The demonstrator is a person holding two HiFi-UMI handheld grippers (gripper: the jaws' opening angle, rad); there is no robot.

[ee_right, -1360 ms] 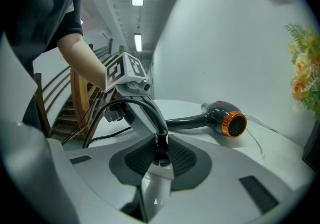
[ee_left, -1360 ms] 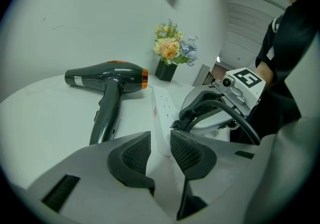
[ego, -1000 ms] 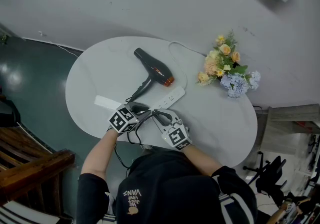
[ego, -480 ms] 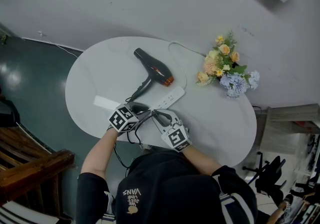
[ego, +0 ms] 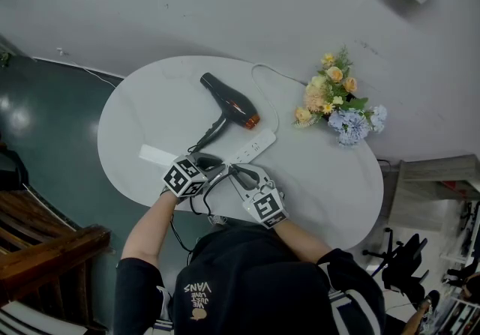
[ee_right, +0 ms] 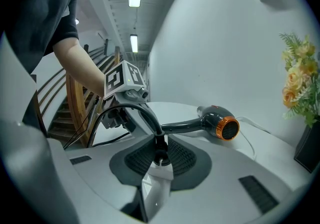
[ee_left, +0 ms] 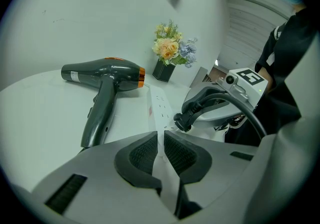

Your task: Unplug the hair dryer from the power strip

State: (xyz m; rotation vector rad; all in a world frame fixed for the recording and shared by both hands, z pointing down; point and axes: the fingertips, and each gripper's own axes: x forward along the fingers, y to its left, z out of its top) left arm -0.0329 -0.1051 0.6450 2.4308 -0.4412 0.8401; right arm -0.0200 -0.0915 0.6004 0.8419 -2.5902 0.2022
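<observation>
A black hair dryer [ego: 229, 106] [ee_left: 107, 74] [ee_right: 220, 123] with an orange ring lies on the oval white table [ego: 142, 109]. The white power strip [ego: 253, 147] [ee_left: 159, 108] lies just in front of it. My left gripper [ego: 212, 166] [ee_left: 161, 150] is shut on the strip's near end. My right gripper [ego: 234, 171] [ee_right: 160, 155] is shut on the dryer's black plug [ee_left: 182, 120] [ee_right: 160, 149], which stands against the strip. Whether its prongs sit in the socket is hidden. The black cord [ee_right: 136, 112] arches from the plug past the left gripper.
A bouquet [ego: 339, 101] [ee_left: 170, 47] in a dark vase stands at the table's far right. The strip's white cable [ego: 271, 69] loops toward it. A flat white piece [ego: 154, 153] lies left of my left gripper. Wooden stairs [ego: 45, 243] are at the lower left.
</observation>
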